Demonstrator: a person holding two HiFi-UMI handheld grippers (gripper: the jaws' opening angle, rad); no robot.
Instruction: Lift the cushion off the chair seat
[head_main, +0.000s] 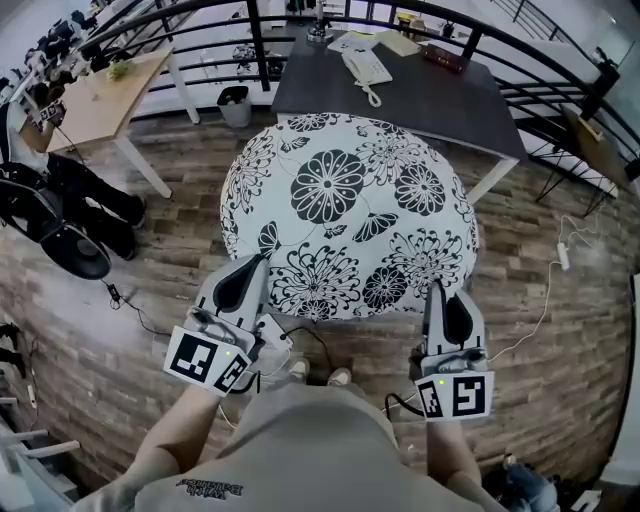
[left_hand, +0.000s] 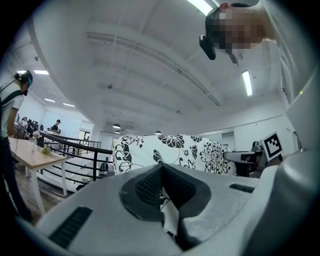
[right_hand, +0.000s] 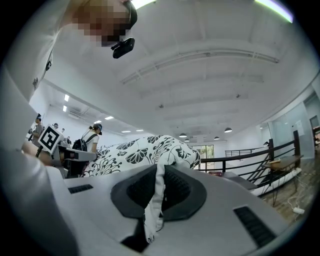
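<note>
Shirt front sat nearest the head camera, with both grippers just beyond it. Left gripper: fingers were pressed together on the near-left hem of the cushion, and a sliver of printed fabric showed between them. The cushion, round and white with a black floral print, was held up over the wood floor, its far edge overlapping the dark tabletop in view. Right gripper: fingers pinched a fold of the near-right hem, and fabric trailed back between them.
</note>
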